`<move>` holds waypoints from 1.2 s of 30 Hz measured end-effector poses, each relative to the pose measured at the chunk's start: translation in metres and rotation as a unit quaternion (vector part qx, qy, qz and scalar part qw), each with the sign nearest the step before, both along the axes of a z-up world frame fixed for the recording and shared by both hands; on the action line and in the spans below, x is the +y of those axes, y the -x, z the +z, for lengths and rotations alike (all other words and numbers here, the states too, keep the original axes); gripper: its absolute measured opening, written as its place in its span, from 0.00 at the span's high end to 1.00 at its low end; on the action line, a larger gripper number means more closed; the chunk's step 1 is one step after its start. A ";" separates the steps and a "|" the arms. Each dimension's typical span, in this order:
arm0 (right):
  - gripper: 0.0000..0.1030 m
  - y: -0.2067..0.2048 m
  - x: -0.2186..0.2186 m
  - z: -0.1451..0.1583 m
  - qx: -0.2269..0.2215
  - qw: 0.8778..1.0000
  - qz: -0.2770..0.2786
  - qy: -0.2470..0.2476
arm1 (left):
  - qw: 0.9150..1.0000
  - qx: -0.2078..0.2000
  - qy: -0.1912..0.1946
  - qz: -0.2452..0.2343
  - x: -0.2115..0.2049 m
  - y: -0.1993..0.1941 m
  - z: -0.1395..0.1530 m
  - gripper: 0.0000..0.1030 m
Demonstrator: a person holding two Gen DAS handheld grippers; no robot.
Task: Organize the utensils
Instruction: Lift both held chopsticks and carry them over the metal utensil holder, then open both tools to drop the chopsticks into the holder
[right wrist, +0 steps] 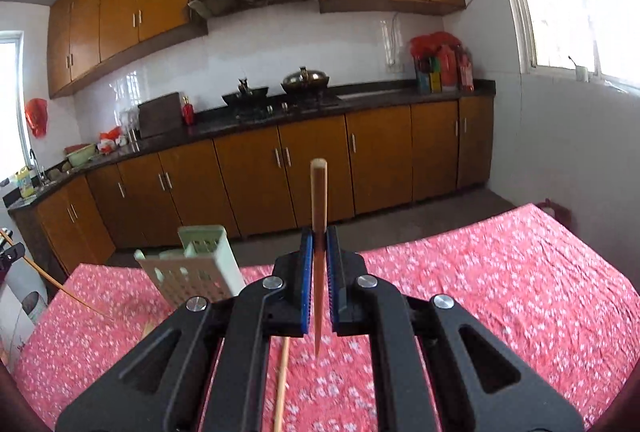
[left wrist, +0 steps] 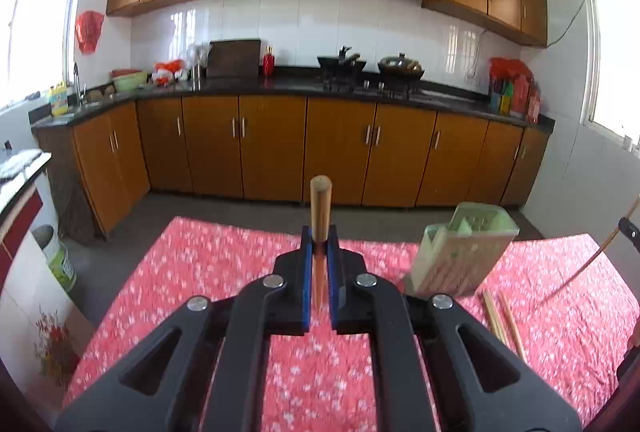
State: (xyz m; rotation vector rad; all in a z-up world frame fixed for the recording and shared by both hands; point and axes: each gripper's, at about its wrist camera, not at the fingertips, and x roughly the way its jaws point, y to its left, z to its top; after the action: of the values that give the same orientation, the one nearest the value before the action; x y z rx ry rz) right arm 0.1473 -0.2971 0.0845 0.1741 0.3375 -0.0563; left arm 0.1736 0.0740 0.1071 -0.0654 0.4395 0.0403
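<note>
Each of your grippers, left gripper (left wrist: pixel 319 236) and right gripper (right wrist: pixel 319 238), has its fingers clenched on an upright chopstick (left wrist: pixel 320 208). Tip each narrow end down into the green holder (left wrist: pixel 460 252) on the tabletop (left wrist: pixel 200 272), one at a time, releasing only once inside.

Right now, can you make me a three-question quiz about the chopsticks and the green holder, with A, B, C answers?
1. Where is the green holder?
A. on the red flowery tablecloth
B. on the floor
C. on the stove

2. How many chopsticks lie loose on the cloth in the left wrist view?
A. none
B. two
C. five

3. What is the left gripper doing?
A. hanging open
B. pinching a cup
C. shut on a chopstick

Answers: 1 A, the holder stands on the cloth; 2 B, the loose chopsticks are a pair beside the holder; 3 C, the stick pokes up between its blue pads.
</note>
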 end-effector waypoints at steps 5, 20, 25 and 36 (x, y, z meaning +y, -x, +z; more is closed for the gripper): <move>0.93 -0.008 0.013 0.052 -0.072 0.997 0.017 -0.010 | 0.999 -0.044 0.008 -0.020 -0.015 -0.010 0.045 0.93; 0.93 -0.059 0.064 0.062 -0.131 0.989 0.069 -0.020 | 0.989 -0.076 0.054 -0.114 -0.096 -0.052 0.082 0.93; 0.93 -0.070 0.071 0.044 -0.094 0.993 0.075 -0.017 | 0.991 -0.034 0.048 -0.124 -0.111 -0.074 0.051 0.93; 0.58 -0.069 0.070 0.039 -0.071 0.995 0.071 -0.023 | 0.994 -0.009 0.052 -0.100 -0.105 -0.089 0.030 0.82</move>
State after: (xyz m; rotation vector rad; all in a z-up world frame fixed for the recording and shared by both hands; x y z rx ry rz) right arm 0.2164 -0.2268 0.1238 0.1980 0.2089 0.1038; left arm 0.2627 -0.0307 0.1369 -0.1233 0.4279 -0.1793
